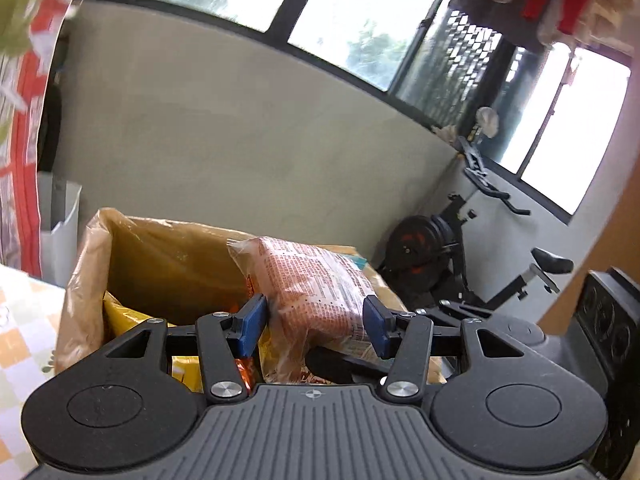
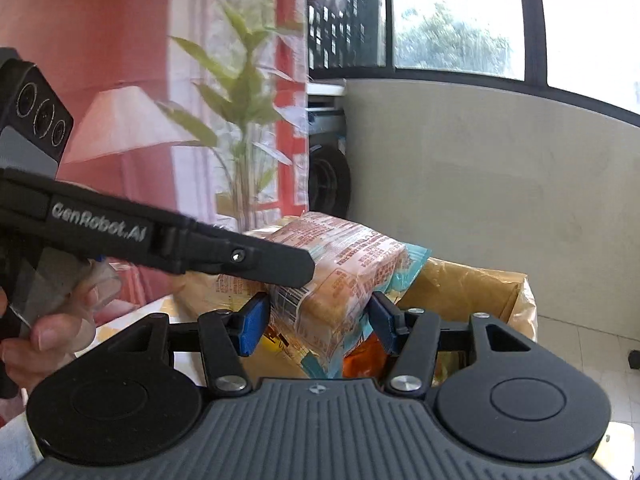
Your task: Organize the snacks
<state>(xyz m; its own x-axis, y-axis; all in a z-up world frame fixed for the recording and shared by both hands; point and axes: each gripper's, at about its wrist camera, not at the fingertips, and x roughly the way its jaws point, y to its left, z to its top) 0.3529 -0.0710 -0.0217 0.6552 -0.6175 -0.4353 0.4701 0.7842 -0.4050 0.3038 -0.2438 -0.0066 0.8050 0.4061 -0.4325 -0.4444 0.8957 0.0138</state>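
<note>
An orange snack multipack (image 1: 316, 288) in clear wrap with printed text is held above an open cardboard box (image 1: 168, 248) lined with plastic. My left gripper (image 1: 316, 324) is shut on the pack, its blue pads (image 1: 252, 324) pressing both sides. My right gripper (image 2: 316, 322) is shut on the same pack (image 2: 344, 280) from the other end. The left gripper's black body (image 2: 160, 236) crosses the right wrist view and touches the pack. Yellow and orange snack bags (image 1: 120, 316) lie inside the box.
A table with a checked orange cloth (image 1: 20, 336) is at the left. A grey wall (image 1: 240, 140) with windows stands behind the box. An exercise bike (image 1: 472, 248) stands at the right. A printed curtain (image 2: 140, 100) hangs at the left in the right wrist view.
</note>
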